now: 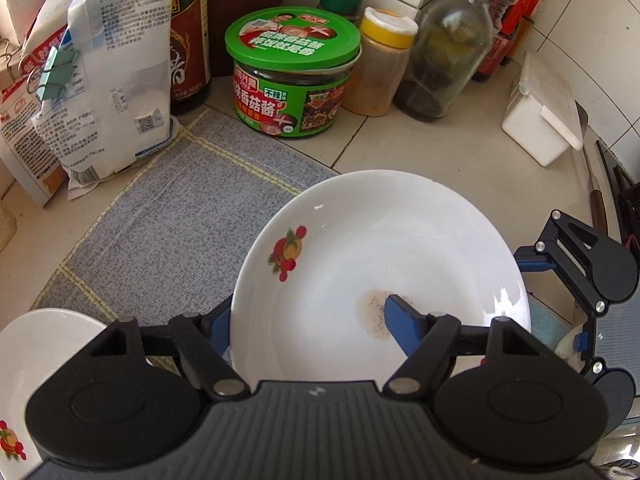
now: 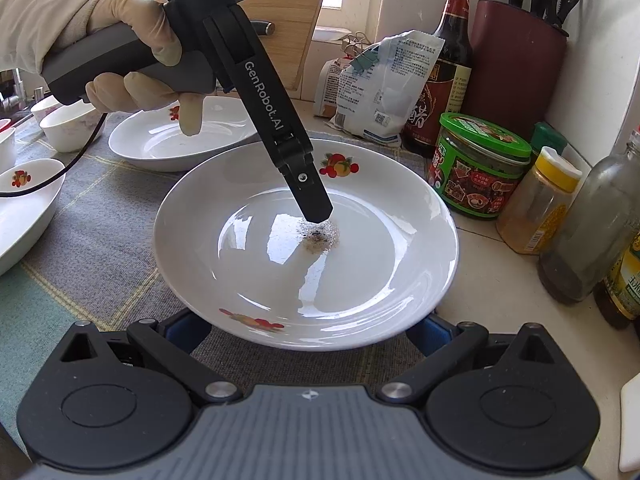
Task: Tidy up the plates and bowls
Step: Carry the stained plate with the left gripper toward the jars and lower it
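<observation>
Hold the plate (image 2: 304,248) level: left tool (image 1: 308,320) straddles its rim, right tool (image 2: 304,332), grip unclear, reaches under near edge.

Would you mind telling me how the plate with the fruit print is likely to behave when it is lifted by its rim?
The plate looks glazed and glossy, so it is probably slippery. It seems to be stiff ceramic, likely fragile if dropped. Held at one edge, the wide shallow dish may tilt.
</observation>
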Motion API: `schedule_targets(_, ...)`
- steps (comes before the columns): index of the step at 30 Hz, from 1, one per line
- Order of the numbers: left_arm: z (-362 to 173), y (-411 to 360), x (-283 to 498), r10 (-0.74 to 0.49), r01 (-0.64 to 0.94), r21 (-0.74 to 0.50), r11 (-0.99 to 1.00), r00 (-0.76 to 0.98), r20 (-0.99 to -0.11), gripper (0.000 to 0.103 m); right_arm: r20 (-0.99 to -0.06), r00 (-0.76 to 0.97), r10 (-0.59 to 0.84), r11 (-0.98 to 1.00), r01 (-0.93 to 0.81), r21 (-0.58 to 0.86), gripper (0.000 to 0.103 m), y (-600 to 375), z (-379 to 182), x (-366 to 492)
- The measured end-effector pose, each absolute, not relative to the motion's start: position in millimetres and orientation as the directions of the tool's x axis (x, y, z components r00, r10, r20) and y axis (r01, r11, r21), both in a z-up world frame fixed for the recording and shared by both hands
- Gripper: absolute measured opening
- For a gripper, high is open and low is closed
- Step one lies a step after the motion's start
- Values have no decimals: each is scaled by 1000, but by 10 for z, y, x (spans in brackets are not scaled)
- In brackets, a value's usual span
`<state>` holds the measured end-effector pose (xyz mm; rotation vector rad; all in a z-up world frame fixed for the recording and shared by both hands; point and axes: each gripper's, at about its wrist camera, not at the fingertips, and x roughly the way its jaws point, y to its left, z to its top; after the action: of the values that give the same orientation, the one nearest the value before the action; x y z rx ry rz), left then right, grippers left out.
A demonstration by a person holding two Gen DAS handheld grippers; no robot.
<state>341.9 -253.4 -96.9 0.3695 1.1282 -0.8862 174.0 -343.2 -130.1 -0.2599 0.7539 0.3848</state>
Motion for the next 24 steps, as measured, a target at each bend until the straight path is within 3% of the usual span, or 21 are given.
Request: schedule_targets(24, -1120, -2623, 3604, -419, 769, -160, 619, 152, -895, 75, -722, 652, 232, 918, -392, -59, 103, -3454, -1387, 1885)
